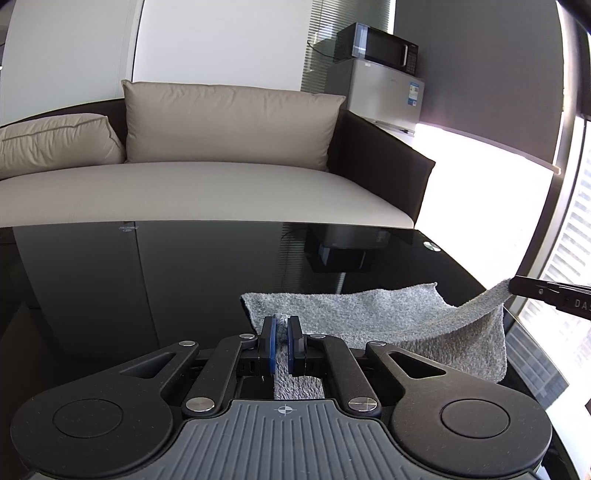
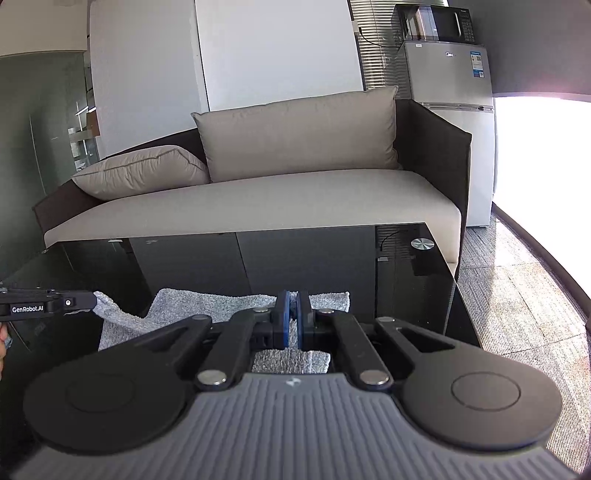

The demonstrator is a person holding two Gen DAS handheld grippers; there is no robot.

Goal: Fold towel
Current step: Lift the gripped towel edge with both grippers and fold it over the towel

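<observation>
My left claw (image 1: pixel 283 334) is closed on the near edge of the grey towel (image 1: pixel 369 314); a strip of pile runs between the blue pads (image 1: pixel 273 341) and back toward the camera. My right claw (image 2: pixel 294 317) is likewise clamped on towel cloth, with a fold of it showing below the blue pads (image 2: pixel 284 319).

The towel lies on the black glass counter (image 1: pixel 147 277), partly lifted. From the left wrist view, its far layer rests flat on the glass at 12 to 1 o'clock, while the corner at 3 o'clock hangs raised from the other claw's black fingers (image 1: pixel 546 293), cloth sagging between the two grips.

From the right wrist view, the towel spreads from 9 to 12 o'clock, one corner pinched by the left claw's tip at 9 o'clock.

Beyond the counter, at 12 o'clock: a beige sofa (image 1: pixel 184 184) with two cushions. At 1 o'clock: a small silver fridge (image 2: pixel 454 74) with a black microwave (image 2: pixel 439 22) on top.
</observation>
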